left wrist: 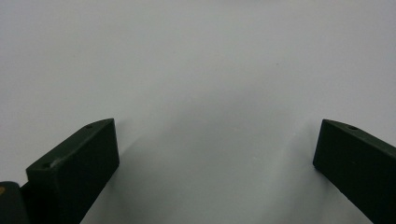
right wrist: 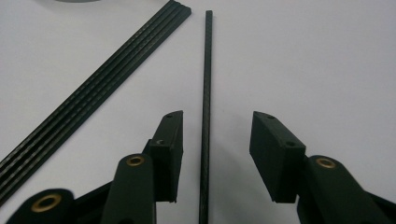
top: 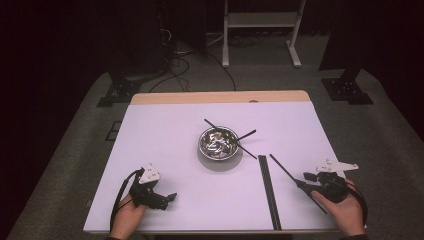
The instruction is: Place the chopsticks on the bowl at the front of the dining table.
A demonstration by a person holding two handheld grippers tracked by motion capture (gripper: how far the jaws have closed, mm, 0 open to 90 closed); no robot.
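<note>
A steel bowl (top: 218, 142) with small pale pieces in it stands mid-table, and black chopsticks (top: 246, 135) lean across its rim. A tight row of black chopsticks (top: 269, 192) (right wrist: 93, 93) lies right of the bowl. One single chopstick (top: 285, 171) (right wrist: 207, 70) lies slanted beside that row. My right gripper (top: 302, 182) (right wrist: 217, 121) straddles its near end with the jaws half apart; the stick runs between them nearer the left one, and neither pad presses on it. At the front left, my left gripper (top: 170, 197) (left wrist: 217, 140) rests low over bare table, wide open.
The white table (top: 165, 130) has a wooden strip (top: 220, 96) along its far edge. Beyond it, on the dark carpet, stand a white frame (top: 260, 20), black stand feet and loose cables.
</note>
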